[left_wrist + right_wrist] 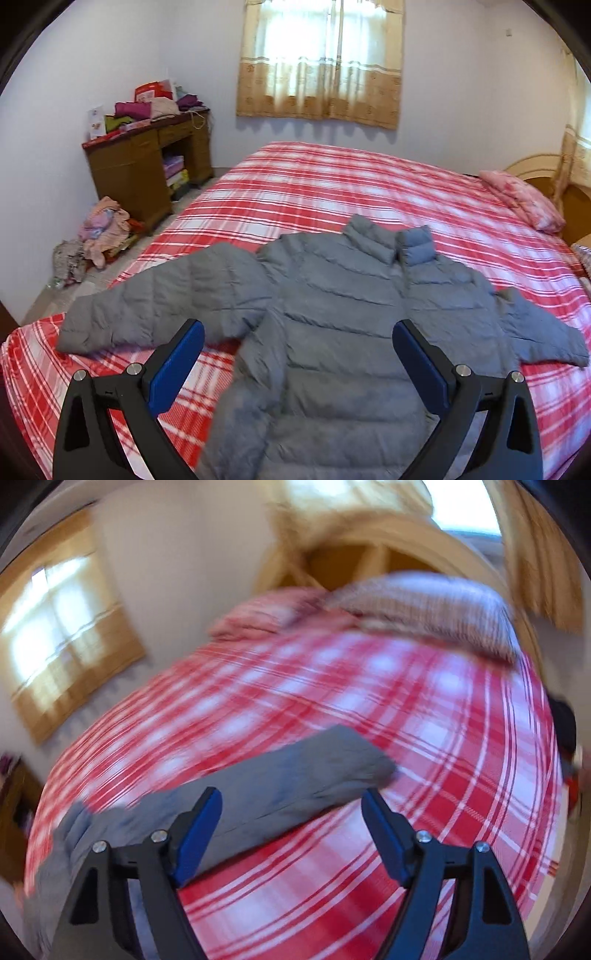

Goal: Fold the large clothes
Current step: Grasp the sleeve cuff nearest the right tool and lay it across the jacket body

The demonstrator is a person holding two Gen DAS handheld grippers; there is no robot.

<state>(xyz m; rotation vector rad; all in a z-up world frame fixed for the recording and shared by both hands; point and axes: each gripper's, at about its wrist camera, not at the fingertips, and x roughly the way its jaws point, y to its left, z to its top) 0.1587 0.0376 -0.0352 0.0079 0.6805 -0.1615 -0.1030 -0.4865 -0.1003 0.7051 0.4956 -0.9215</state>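
One jacket lies spread under two gaping tools.

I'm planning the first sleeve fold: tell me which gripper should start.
Right, probably. The right gripper, open, hovers right over one outstretched sleeve of the grey quilted puffer jacket. The left gripper, also open, faces the jacket's body, with neither sleeve between its fingers.
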